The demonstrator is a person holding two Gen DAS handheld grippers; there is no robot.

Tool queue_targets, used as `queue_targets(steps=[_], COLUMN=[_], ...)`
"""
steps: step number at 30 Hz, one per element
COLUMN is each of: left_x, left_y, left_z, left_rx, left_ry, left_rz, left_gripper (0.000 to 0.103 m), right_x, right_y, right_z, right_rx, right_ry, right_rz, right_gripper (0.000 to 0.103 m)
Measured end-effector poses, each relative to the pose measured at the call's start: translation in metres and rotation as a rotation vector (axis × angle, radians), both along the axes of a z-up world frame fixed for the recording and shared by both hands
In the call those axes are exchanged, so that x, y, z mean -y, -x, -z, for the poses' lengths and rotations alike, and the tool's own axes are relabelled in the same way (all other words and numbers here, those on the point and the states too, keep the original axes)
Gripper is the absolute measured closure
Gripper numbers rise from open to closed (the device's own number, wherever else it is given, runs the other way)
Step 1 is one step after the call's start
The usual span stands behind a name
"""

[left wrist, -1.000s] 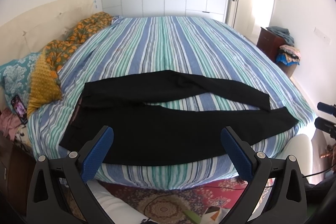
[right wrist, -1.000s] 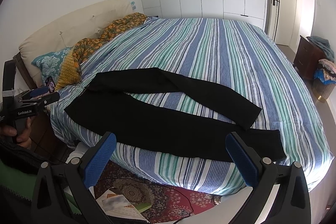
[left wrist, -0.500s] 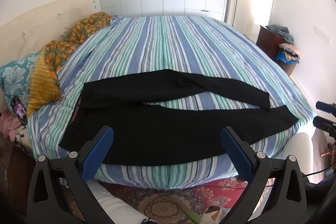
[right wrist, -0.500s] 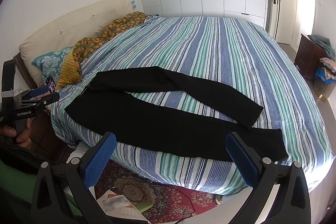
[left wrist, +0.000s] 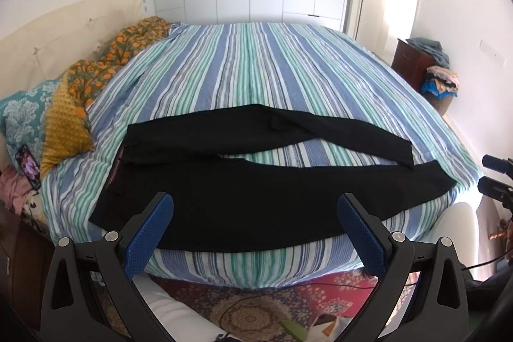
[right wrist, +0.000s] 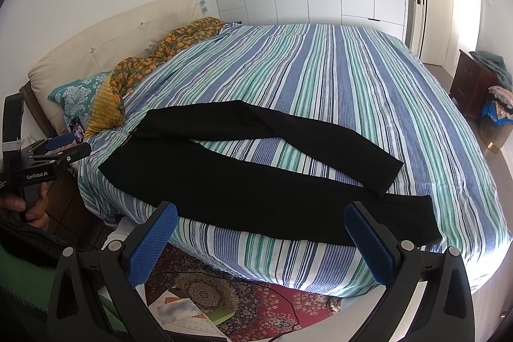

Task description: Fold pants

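The pair of black fabric pants (left wrist: 256, 191) lies spread out flat on the bed with the blue, green and white striped cover (left wrist: 256, 63), along the near edge, waistband towards the pillows at the left and the two legs splayed apart in a narrow V towards the right, the far leg's hem just lapping over the near leg. The left gripper (left wrist: 255, 233) with its blue padded fingers hangs off the near edge of the bed, jaws wide apart and empty, aimed at the near leg; the right gripper (right wrist: 261, 241), likewise spread wide and holding nothing, hangs short of the hem end. I'd say the fold has not begun and this is the approach. The next move, to my eye, calls for one gripper to nip the waistband corner and the other a hem, then carry one leg over onto the other so the seams line up, without dragging the soft cloth off the bed's edge
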State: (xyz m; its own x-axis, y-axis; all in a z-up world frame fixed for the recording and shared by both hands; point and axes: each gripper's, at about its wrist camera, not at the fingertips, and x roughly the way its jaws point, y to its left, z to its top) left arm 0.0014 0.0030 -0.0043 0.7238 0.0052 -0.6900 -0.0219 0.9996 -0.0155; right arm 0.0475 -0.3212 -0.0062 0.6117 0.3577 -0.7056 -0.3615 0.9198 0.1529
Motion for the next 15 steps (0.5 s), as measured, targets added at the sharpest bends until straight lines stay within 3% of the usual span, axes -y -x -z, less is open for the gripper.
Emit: queue_targets(steps=[15], left_x=[-0.0003], left_y=[0.0001], left_z=[0.0042], left_rx=[-0.005], left_ry=[-0.003], left_rz=[0.0], left_gripper=[0.001], right_x=[0.0052], right_y=[-0.0038], right_z=[0.0058], right_rx=[-0.031], right_ry=[-0.018], right_rz=[0.024], right_gripper=[0.0])
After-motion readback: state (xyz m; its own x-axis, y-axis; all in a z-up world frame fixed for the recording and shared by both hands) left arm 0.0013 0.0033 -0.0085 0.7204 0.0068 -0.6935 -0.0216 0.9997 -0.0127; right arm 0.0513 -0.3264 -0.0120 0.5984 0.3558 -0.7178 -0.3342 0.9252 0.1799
